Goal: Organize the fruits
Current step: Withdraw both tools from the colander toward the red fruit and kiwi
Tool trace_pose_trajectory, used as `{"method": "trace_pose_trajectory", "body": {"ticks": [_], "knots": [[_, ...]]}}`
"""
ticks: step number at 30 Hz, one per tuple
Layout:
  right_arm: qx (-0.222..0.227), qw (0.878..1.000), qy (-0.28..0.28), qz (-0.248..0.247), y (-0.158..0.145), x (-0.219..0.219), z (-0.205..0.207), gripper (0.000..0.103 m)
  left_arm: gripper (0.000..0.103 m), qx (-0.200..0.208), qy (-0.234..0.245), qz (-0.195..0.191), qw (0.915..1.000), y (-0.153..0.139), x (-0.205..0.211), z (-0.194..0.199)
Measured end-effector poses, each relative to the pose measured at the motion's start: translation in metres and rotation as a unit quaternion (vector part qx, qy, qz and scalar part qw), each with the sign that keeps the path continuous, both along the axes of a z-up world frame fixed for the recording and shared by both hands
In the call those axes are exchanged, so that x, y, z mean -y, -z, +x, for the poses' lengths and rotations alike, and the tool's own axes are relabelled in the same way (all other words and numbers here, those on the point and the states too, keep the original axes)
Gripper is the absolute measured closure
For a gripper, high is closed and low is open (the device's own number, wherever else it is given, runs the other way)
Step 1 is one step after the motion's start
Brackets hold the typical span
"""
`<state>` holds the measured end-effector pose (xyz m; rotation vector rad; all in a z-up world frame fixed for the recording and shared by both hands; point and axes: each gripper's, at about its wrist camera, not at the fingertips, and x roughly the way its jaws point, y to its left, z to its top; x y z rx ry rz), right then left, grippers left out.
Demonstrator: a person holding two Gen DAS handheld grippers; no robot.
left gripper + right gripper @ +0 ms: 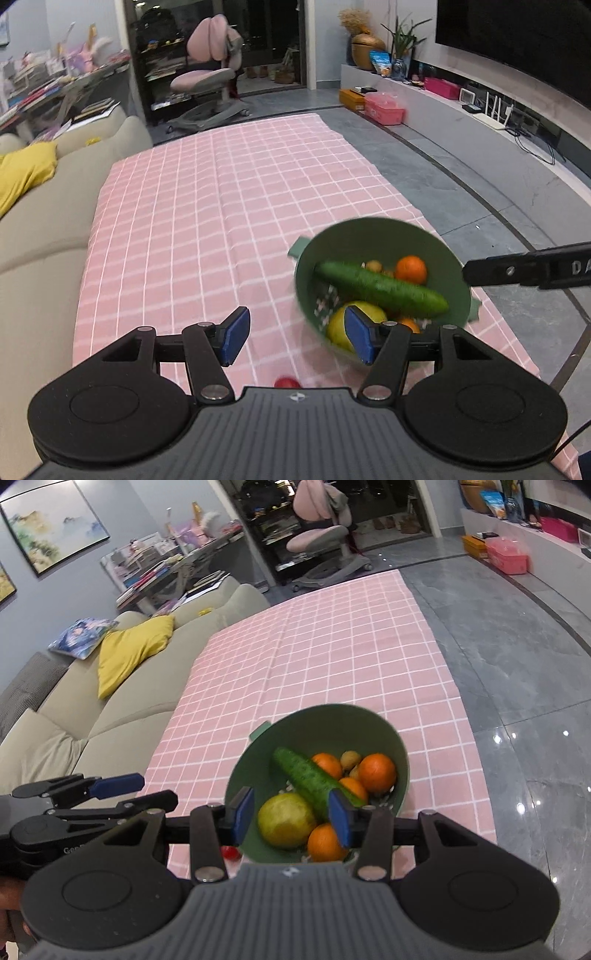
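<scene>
Ribbed grey housing [291, 915] of the right gripper [291, 816] fills the bottom of the right wrist view, nearest the lens
- Right claw: blue pads [243, 814] part-way apart. Near side of green bowl [354, 720] sits between them; left pad shows over the outer wall, right pad over the inside. Cannot tell whether the pads press on the bowl. In the left wrist view one black finger of this claw reaches the bowl's right rim
- Left claw, left gripper [297, 332]: jaws apart, holding nothing; pink checked cloth [221, 203] shows between the pads. Its right pad overlaps the bowl's near edge in view; contact not resolvable. In the right wrist view it lies left of the bowl
- Bowl: on or just above the cloth, near its close end, looks tilted, blurred in the left wrist view
- Contents: cucumber [306, 775] lying across the top, four oranges [376, 773], a large yellow-green fruit [286, 821], small brownish pieces [350, 758]
- Loose: small red item [287, 382] on the cloth just beside the bowl, mostly hidden by the housings
- Surroundings: beige sofa [37, 240] along the cloth's left edge with a yellow cushion [129, 653]; grey tiled floor [517, 683] on the right; pink chair [210, 55] beyond the far end
</scene>
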<state>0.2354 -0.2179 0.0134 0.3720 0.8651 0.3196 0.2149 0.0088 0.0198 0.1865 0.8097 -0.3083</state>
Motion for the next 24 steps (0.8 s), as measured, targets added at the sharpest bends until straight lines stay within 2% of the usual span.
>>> {"method": "trace_pose_trajectory", "body": {"ticks": [5,14,20,24], "knots": [[0.005,1.000,-0.014,-0.013,-0.001,-0.004,-0.023,0.060,0.033,-0.014,-0.019,-0.013,0.9996,0.013,-0.023,-0.019],[-0.007,0.999,-0.033,-0.033,0.013,-0.015,-0.061,0.061,0.033,-0.044,-0.033,-0.011,0.9984,0.045,-0.050,-0.051],[-0.018,0.996,-0.056,-0.069,0.034,-0.036,-0.066,0.061,0.033,-0.051,-0.028,-0.013,0.9982,0.053,-0.055,-0.053],[-0.010,0.993,-0.074,-0.092,0.048,-0.053,-0.068,0.061,0.033,-0.052,-0.021,-0.014,0.9983,0.060,-0.051,-0.045]]}}
